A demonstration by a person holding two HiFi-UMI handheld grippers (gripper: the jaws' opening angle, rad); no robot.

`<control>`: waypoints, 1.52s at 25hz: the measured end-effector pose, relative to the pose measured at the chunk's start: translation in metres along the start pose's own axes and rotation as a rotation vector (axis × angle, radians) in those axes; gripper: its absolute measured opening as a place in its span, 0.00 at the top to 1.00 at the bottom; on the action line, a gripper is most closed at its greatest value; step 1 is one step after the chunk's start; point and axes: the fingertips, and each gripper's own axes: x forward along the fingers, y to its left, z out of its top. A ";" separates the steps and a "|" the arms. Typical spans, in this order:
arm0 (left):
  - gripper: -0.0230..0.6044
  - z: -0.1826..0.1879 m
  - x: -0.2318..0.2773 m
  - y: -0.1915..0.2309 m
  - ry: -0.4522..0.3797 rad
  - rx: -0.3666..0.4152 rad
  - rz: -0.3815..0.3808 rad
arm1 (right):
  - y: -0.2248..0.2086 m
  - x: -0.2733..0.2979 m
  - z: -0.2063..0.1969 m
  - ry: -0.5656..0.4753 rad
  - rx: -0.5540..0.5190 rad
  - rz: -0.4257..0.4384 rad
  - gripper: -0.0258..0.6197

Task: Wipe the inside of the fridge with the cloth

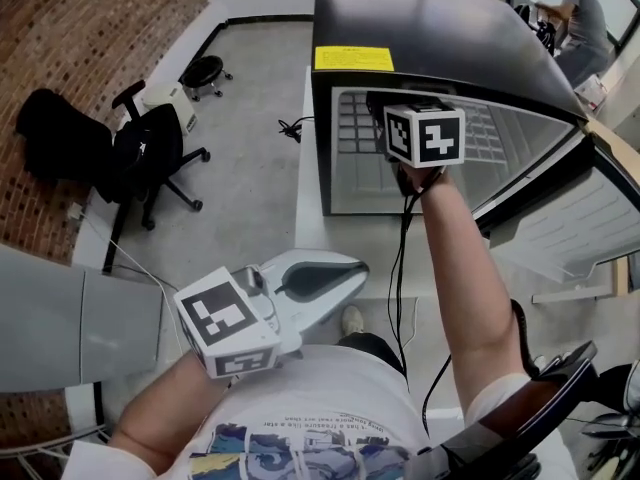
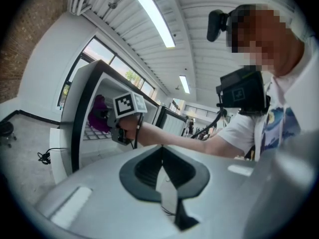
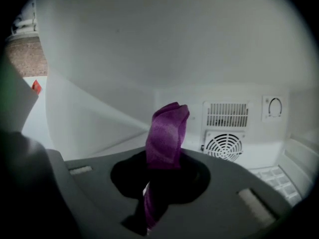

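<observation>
Right gripper (image 3: 160,159) is reached into the open fridge (image 1: 440,28), jaws clamped on a purple cloth (image 3: 168,133). The cloth sticks up past the jaw tips in a folded wad, and a thin strip runs down the slot between the jaws. Its free end hangs in front of the white back wall, and I can't tell whether it touches any surface. In the head view the marker cube (image 1: 425,136) covers the jaws and cloth, so only the hand (image 1: 415,178) and forearm show at the fridge opening. The left gripper view catches a bit of purple inside the fridge, partly behind the right gripper.

On the back wall are a round fan grille (image 3: 227,144), a slotted vent (image 3: 227,114) above it and a dial (image 3: 274,107) to the right; the dial markings are too small to read. A wire shelf (image 1: 355,128) is seen through the opening. The fridge door (image 1: 590,218) is swung open at right, cut off by the frame edge. Print on the yellow label (image 1: 354,58) on top is unreadable.

Left gripper (image 2: 162,156) is held low near the person's torso, well away from the fridge, jaws pressed together with nothing between them.
</observation>
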 end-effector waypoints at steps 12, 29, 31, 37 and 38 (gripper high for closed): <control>0.95 -0.001 0.060 -0.018 0.046 0.004 -0.129 | -0.145 -0.100 -0.010 -0.042 0.003 -0.290 0.88; 0.95 0.005 0.085 -0.013 0.056 0.009 -0.164 | -0.165 -0.080 -0.066 0.140 -0.139 -0.343 0.88; 0.95 0.004 0.087 -0.011 0.055 0.004 -0.156 | -0.160 -0.074 -0.067 0.142 -0.143 -0.326 0.88; 0.95 0.006 0.070 -0.006 0.043 -0.003 -0.134 | -0.129 -0.064 -0.059 0.136 -0.133 -0.275 0.88; 0.95 0.007 0.067 -0.005 0.041 -0.003 -0.128 | -0.124 -0.062 -0.058 0.136 -0.133 -0.266 0.88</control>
